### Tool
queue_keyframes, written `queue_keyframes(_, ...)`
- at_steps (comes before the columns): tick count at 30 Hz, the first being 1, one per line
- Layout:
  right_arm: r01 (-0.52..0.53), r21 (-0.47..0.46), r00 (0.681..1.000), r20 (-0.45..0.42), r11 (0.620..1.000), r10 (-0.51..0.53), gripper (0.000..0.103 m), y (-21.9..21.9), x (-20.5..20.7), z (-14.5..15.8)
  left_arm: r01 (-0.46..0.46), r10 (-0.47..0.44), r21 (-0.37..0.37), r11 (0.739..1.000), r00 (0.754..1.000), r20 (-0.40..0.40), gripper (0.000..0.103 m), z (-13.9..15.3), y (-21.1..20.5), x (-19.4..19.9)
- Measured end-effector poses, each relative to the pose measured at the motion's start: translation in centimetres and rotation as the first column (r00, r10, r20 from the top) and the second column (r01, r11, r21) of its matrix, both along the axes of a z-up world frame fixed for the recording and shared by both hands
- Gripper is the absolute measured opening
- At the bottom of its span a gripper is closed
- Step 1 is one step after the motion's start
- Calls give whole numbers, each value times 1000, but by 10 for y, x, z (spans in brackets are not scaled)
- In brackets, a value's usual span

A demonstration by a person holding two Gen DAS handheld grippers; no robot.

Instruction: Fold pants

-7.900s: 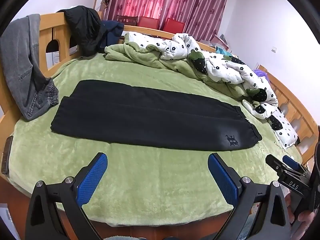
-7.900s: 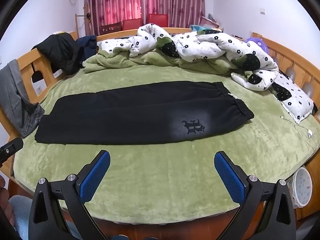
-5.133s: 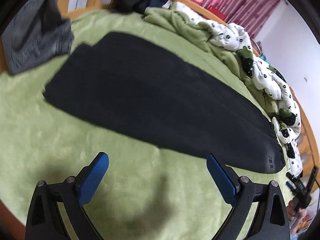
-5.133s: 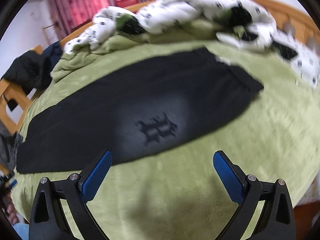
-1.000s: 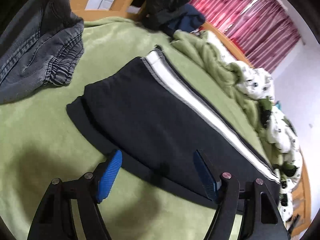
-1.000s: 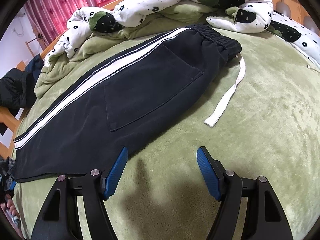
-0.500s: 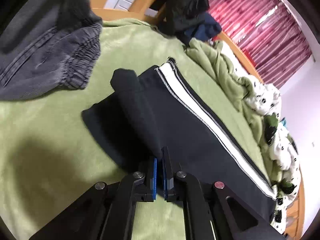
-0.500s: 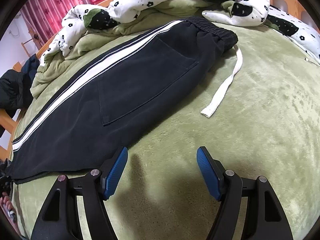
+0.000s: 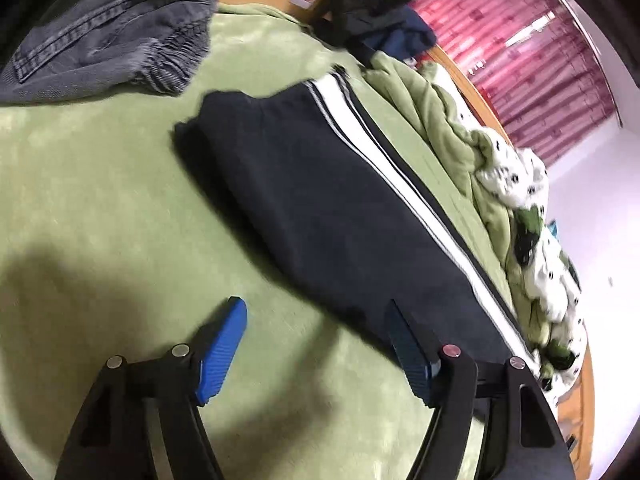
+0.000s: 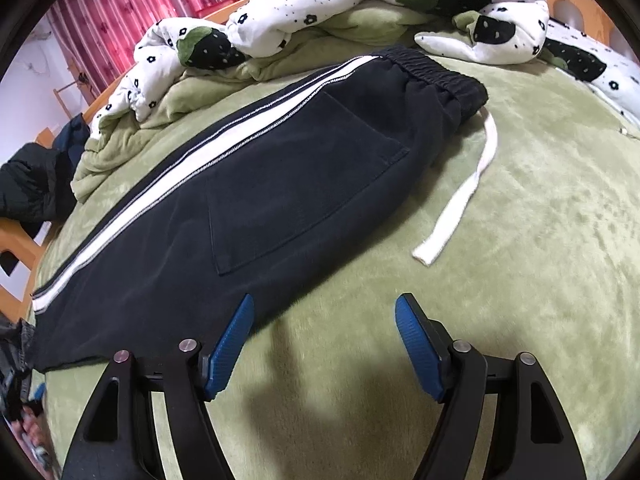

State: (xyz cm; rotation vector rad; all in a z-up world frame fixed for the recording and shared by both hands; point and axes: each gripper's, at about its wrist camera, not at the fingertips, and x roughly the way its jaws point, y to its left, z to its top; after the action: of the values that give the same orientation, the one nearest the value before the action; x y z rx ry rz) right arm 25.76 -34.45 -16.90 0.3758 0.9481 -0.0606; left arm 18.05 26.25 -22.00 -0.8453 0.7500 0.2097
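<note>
The black track pants (image 9: pixel 344 216) lie lengthwise on the green fleece blanket (image 9: pixel 100 208) of the bed, folded leg over leg, a white side stripe (image 10: pixel 168 196) along the far edge. The left gripper (image 9: pixel 316 344) hovers at the cuff end with its fingers (image 9: pixel 224 340) spreading wider and nothing between them; the near edge of the pants runs just past the right-hand pad, while the other pad is over bare blanket. The right gripper (image 10: pixel 324 336) hangs at the waist end, its fingers (image 10: pixel 234 336) also opening, empty, the left pad at the pants' near hem. The elastic waistband (image 10: pixel 444 76) lies farther off, its white drawstring (image 10: pixel 460 196) trailing onto the blanket. Grey jeans (image 9: pixel 108 40) lie beyond the cuffs, a flower-print duvet (image 10: pixel 320 12) behind the pants.
</note>
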Motion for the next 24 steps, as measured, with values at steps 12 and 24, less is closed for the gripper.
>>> queue_keyframes(12,115,213,990,50,970,-129,74,-27,67,-25,-51,66,-180,982,995,76,74,-12,0,50)
queue_keyframes(24,131,299,983,85,945,-163,11,-50,85,-6,-49,50,-159,986,999,3,10,2,2,67)
